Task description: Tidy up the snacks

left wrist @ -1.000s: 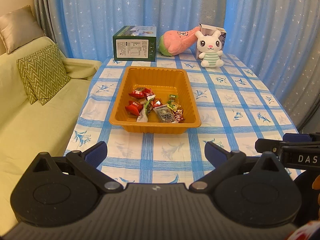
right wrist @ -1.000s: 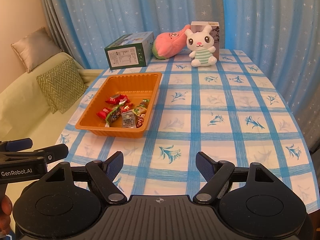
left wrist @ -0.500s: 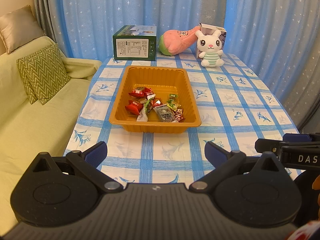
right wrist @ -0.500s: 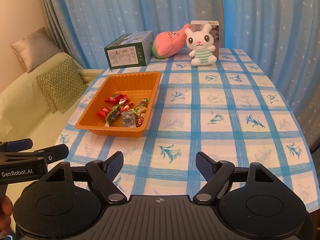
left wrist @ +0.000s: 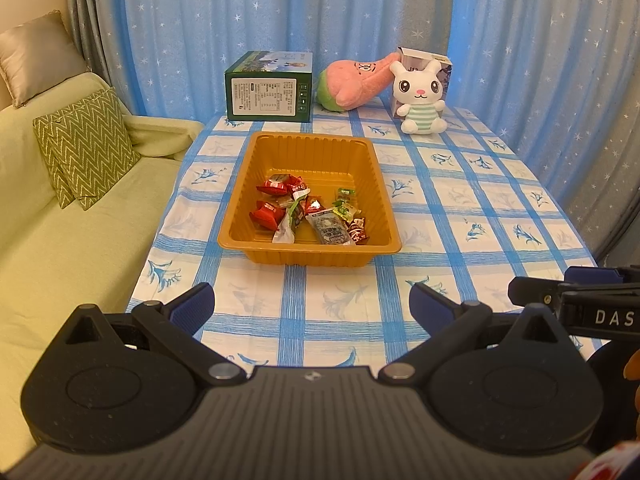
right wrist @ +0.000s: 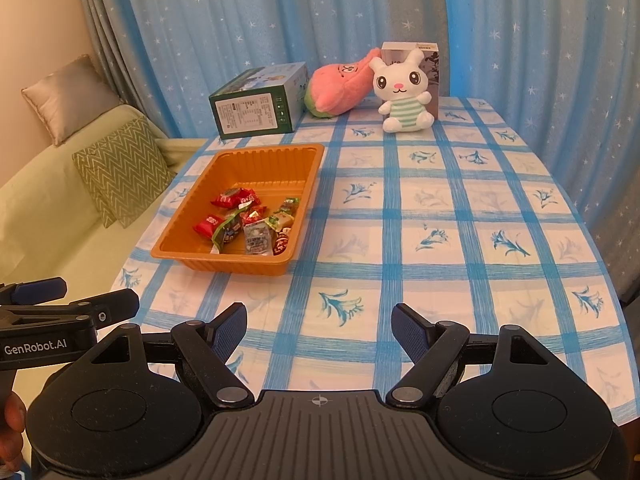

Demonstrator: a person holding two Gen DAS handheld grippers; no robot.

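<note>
An orange plastic tray [left wrist: 312,148] [right wrist: 256,160] sits on the left half of the table. Several wrapped snacks [left wrist: 308,216] [right wrist: 250,220] lie in its near end, red, green and silvery packets. My left gripper [left wrist: 312,308] hovers over the table's near edge, in front of the tray, open with nothing between its blue pads. My right gripper [right wrist: 318,334] hangs open and empty further right, over bare cloth. Each gripper shows at the edge of the other's view.
A table with a blue-checked cloth [right wrist: 440,220] carries a green box [left wrist: 268,88], a pink plush [left wrist: 356,80], a white rabbit toy [left wrist: 420,96] and a small carton [right wrist: 428,64] along its far edge. A green sofa with cushions [left wrist: 86,144] stands left. Blue curtains hang behind.
</note>
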